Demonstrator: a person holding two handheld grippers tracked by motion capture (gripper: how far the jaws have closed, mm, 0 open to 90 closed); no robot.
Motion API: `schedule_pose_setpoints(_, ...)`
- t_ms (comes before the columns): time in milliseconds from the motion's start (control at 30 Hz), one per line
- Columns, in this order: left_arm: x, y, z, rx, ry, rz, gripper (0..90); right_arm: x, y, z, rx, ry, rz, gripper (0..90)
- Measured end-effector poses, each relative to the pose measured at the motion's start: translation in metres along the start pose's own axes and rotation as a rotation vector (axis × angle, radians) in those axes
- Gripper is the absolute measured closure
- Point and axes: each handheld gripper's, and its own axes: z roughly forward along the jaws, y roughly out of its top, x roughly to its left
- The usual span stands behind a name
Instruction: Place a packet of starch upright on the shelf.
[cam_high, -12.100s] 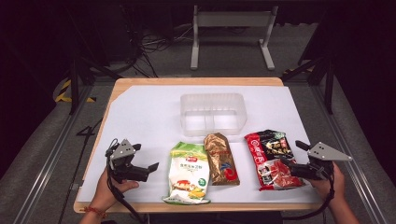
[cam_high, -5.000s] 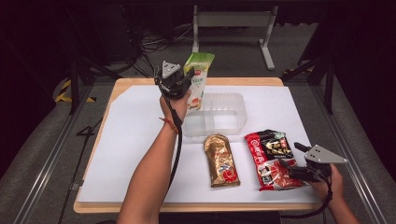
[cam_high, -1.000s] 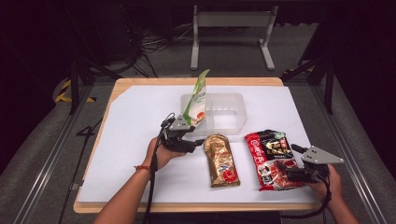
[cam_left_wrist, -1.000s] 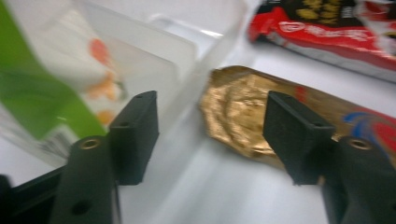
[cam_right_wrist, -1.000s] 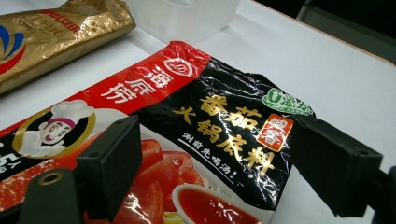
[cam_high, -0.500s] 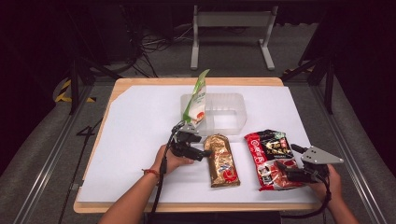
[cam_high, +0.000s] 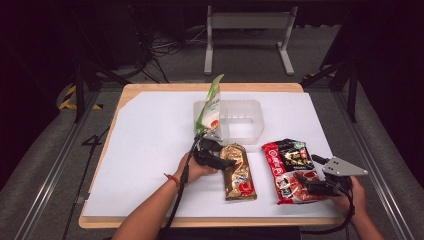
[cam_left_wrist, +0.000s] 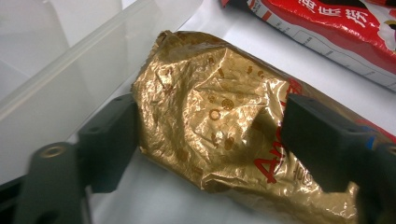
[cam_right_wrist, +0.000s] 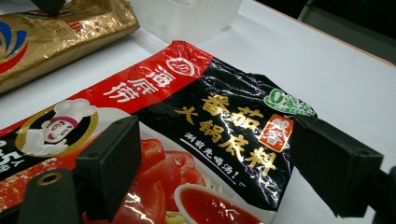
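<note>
Bench (cam_high: 150, 130): wooden top covered by a white sheet, carrying every item listed.

Clear plastic bin (cam_high: 242, 120): translucent rectangular container, far of centre on the sheet. Its near wall appears in the left gripper view, just beside the far end of the gold packet.

Red and black pouch (cam_high: 290, 167): flat sauce packet with Chinese lettering, tomato pictures and a chef emblem; lies on the right of the bench, near edge, well apart from the bin.

Gold packet (cam_high: 239, 172): crinkled foil packet with red print, lying flat at centre, long axis running far to near, between the bin and the near edge and just left of the red and black pouch. Its far end sits between the left tool's pads.

Green and white pouch (cam_high: 211, 104): stands upright and tilted against the left wall of the bin.

Left tool (cam_high: 220, 161): held in the person's left hand, at the far end of the gold packet. Its jaws have just been closing a little; they stand wide on either side of the packet's crumpled end, pads at the foil's edges, no squeeze visible.

Right tool (cam_high: 305, 182): held in the right hand at the near right corner, jaws wide apart, low over the near end of the red and black pouch, gripping nothing.
</note>
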Motion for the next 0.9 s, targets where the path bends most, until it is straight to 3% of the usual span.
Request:
schedule_pose_setpoints(67,0.001,-0.001,-0.002,-0.014,0.01,-0.011,35.8,0.0,0.0,0.0,0.001,0.002,0.001,17.8)
schedule_pose_setpoints(133,0.002,-0.002,-0.004,-0.025,0.031,-0.009,53.6,0.0,0.0,0.001,0.003,0.003,-0.001,17.8)
schedule_pose_setpoints(233,0.004,-0.003,-0.006,-0.036,0.061,-0.015,72.4,0.001,0.0,0.001,0.001,0.003,-0.006,17.7)
schedule_pose_setpoints(300,0.004,-0.003,-0.007,-0.051,0.064,-0.025,81.3,0.001,0.0,0.001,0.0,0.002,-0.006,17.7)
schedule_pose_setpoints(467,0.0,-0.003,-0.011,-0.069,0.082,0.019,85.3,0.0,0.0,0.0,-0.003,-0.001,-0.005,17.6)
schedule_pose_setpoints(567,-0.001,-0.002,-0.017,-0.104,0.089,0.02,85.7,0.0,0.0,0.0,-0.004,-0.001,-0.004,17.6)
schedule_pose_setpoints(633,-0.005,0.0,-0.031,-0.171,0.102,0.018,85.9,0.0,0.001,-0.001,-0.006,-0.002,-0.006,17.6)
schedule_pose_setpoints(700,-0.005,0.0,-0.036,-0.185,0.106,0.022,86.0,0.0,0.001,-0.001,-0.009,-0.002,-0.007,17.5)
schedule_pose_setpoints(733,-0.007,0.001,-0.043,-0.218,0.097,0.002,86.0,0.0,0.001,-0.001,-0.009,-0.003,-0.007,17.5)
schedule_pose_setpoints(900,-0.011,0.003,-0.07,-0.304,0.086,-0.014,86.5,-0.001,0.002,-0.001,-0.011,-0.005,-0.005,17.5)
